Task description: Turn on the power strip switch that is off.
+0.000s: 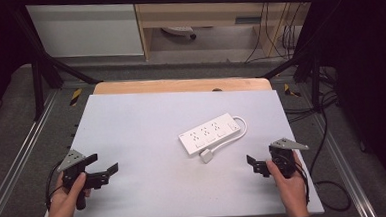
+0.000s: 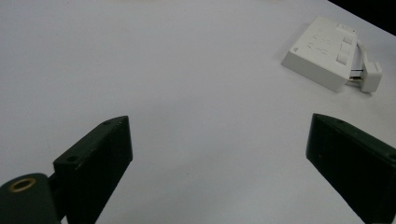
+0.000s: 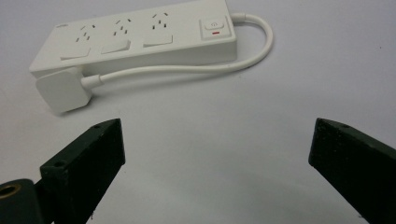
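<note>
On the white tabletop (image 1: 147, 126), a bit right of the middle, we've got a white power strip (image 1: 211, 133) lying flat at a slant, sockets facing up. Its short cord (image 1: 240, 131) loops out of the far end and runs back along the near side to a flat white plug (image 1: 206, 156) that sits just beside the strip's near corner. From the right gripper view we can make out three sockets in a row plus a switch (image 3: 214, 25) with a small red mark at the cord end. Our left gripper (image 1: 103, 167) hovers at the near left of the tabletop, held in the left hand (image 1: 68, 197), jaws spread wide with nothing between them, well apart from the strip. Our right gripper (image 1: 251, 163) is at the near right in the right hand (image 1: 288, 183), pointing toward the strip; its own view shows the jaws wide apart too, empty, with the plug just beyond the left jaw.
</note>
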The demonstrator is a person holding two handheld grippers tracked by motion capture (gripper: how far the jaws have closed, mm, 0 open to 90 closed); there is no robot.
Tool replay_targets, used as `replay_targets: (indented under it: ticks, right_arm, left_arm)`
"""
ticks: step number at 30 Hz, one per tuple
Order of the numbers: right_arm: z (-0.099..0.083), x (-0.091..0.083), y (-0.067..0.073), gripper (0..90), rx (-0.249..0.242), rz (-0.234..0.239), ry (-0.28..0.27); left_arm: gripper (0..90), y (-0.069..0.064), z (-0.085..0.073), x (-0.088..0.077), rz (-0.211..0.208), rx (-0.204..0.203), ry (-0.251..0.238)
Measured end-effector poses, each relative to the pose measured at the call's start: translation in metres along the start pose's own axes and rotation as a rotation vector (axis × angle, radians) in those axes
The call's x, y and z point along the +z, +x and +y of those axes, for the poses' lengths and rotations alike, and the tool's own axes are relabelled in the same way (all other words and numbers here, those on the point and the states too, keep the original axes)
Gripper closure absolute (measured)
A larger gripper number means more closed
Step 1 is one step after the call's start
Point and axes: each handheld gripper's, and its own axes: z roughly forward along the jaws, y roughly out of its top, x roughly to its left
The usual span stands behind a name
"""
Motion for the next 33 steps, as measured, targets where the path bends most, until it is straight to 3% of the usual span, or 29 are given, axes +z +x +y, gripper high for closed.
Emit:
replay_targets:
  ticks: [13,21,33]
  right_arm:
    - [0.021,-0.012,0.009,3.1,-0.06,-0.001,-0.036]
    - [0.038,-0.022,0.01,2.3,-0.058,0.004,-0.096]
    - [0.068,-0.024,0.015,2.8,-0.075,0.01,-0.114]
  left_arm:
    - [7.3,0.0,-0.001,0.0,0.002,-0.01,0.009]
    - [7.3,0.0,-0.001,0.0,0.004,-0.012,0.012]
    - [7.5,0.0,-0.001,0.001,0.009,-0.014,0.016]
